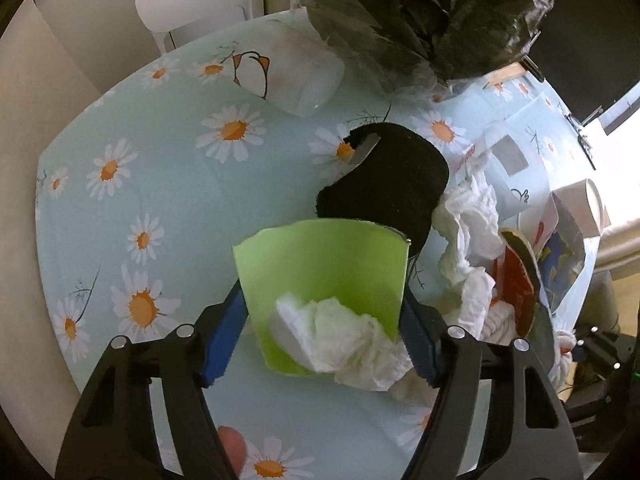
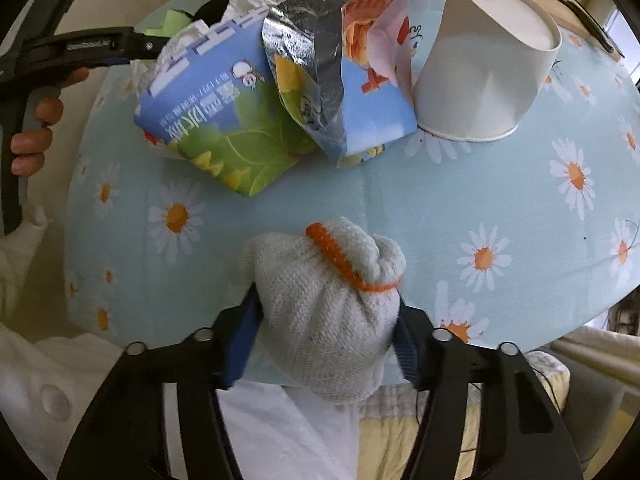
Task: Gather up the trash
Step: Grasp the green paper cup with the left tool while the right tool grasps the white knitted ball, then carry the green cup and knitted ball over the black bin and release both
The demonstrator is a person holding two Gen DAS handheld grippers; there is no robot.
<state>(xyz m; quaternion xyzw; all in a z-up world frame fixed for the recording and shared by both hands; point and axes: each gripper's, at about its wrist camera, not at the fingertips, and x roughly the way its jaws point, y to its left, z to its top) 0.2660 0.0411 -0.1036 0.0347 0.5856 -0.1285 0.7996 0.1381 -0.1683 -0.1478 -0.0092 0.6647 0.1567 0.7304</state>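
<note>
My left gripper (image 1: 322, 320) is shut on a green paper cup (image 1: 324, 264) with a crumpled white tissue (image 1: 340, 340) in it, held just above the table. A black cloth (image 1: 392, 184) lies beyond the cup, and a black trash bag (image 1: 420, 12) hangs at the top of that view. My right gripper (image 2: 326, 320) is shut on a balled white knit glove with an orange cuff (image 2: 328, 304) at the near table edge. Ahead of it lie a blue-green carton (image 2: 216, 120), a torn foil-lined packet (image 2: 340, 80) and an upturned white paper cup (image 2: 488, 60).
The round table has a light blue daisy cloth (image 1: 160, 200). Crumpled tissues (image 1: 468, 248) and wrappers pile at the right in the left wrist view. A plastic-wrapped roll (image 1: 304, 76) lies near the far edge. A white chair (image 1: 196, 0) stands behind the table.
</note>
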